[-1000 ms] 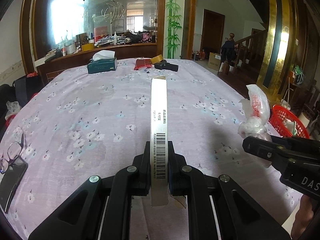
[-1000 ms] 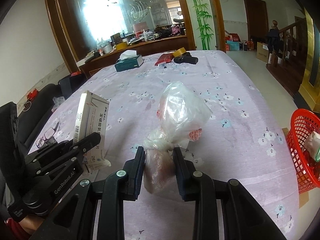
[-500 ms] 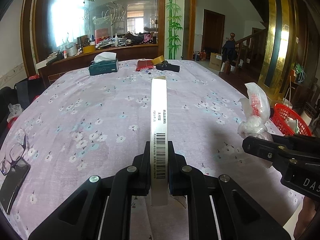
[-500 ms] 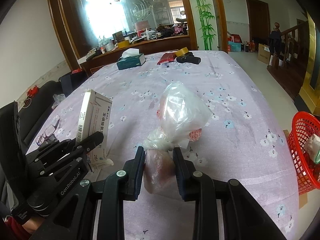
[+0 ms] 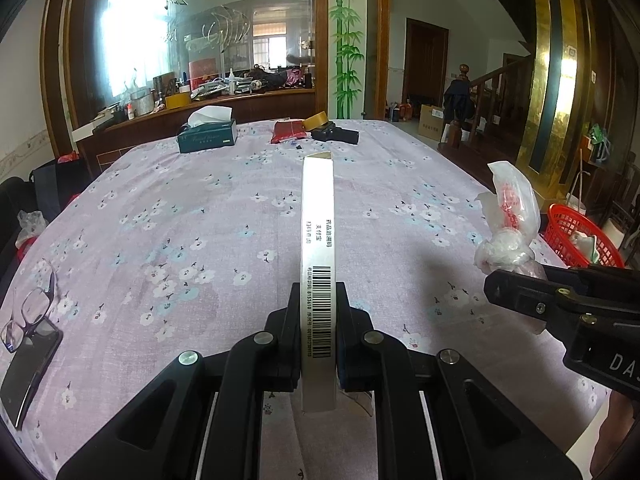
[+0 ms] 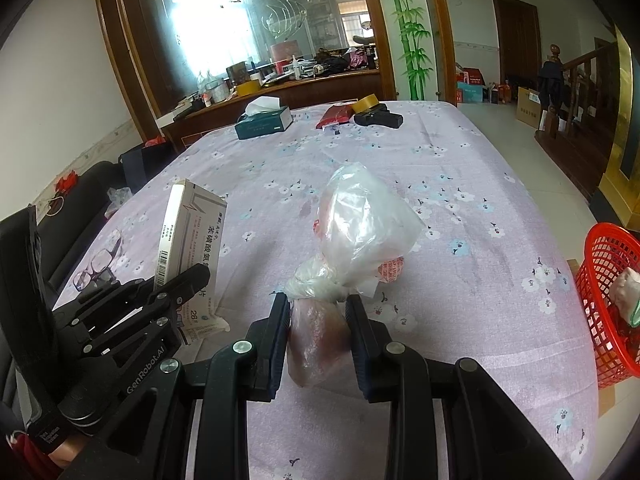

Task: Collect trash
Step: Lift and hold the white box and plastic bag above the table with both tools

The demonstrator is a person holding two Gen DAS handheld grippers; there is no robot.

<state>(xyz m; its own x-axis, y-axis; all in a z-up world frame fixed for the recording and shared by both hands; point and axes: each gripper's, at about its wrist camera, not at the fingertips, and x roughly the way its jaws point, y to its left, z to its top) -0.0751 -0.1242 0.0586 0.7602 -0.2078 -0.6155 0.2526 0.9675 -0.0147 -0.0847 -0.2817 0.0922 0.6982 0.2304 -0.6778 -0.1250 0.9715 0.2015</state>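
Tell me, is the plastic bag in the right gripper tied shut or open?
Tied shut. The plastic bag narrows to a twisted knot just above the right gripper, whose pads clamp the part below it.

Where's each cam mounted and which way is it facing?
Left wrist: on the left tool, looking down-forward over the table; its fingers clamp a white box; right tool at right.
Right wrist: on the right tool, same direction; fingers pinch a knotted plastic bag; left tool at left.
Shared: tissue box, red basket.

Red basket (image 6: 612, 304) cut off rightward
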